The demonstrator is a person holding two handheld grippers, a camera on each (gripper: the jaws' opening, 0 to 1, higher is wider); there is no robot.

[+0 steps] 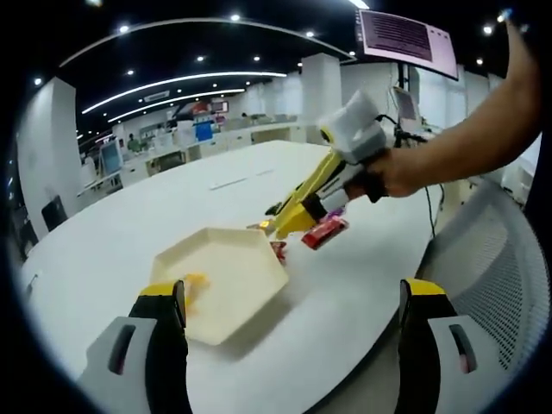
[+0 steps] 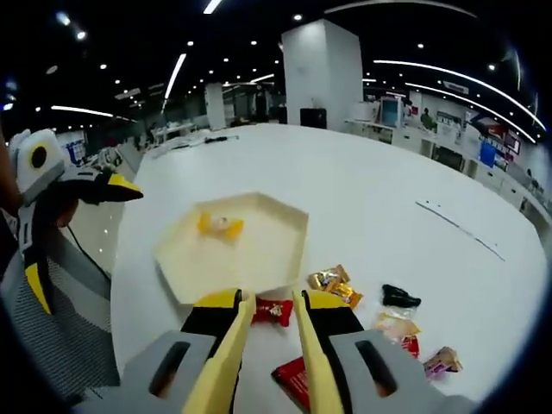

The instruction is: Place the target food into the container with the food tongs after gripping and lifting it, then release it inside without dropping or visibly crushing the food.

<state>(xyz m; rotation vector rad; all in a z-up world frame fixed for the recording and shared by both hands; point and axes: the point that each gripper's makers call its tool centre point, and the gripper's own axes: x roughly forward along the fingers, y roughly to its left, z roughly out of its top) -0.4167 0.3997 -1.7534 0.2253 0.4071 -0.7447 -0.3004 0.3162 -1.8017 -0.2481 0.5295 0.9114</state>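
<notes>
one yellow piece [image 2: 220, 225] already in our tray [image 2: 259, 259]; right tongs [image 2: 267, 321] nearly closed around a red candy [image 2: 272, 311] on the counter [image 2: 388, 207], left tongs [image 1: 293, 302] apart, idle.

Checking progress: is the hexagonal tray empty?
No. The tray already holds one yellow wrapped snack; other snacks lie outside it.

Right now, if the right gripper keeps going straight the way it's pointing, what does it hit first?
Most likely the red snack packet lying just past the right gripper, beside the hexagonal tray. The tray rim looks next in line, though depth is hard to judge here.
</notes>
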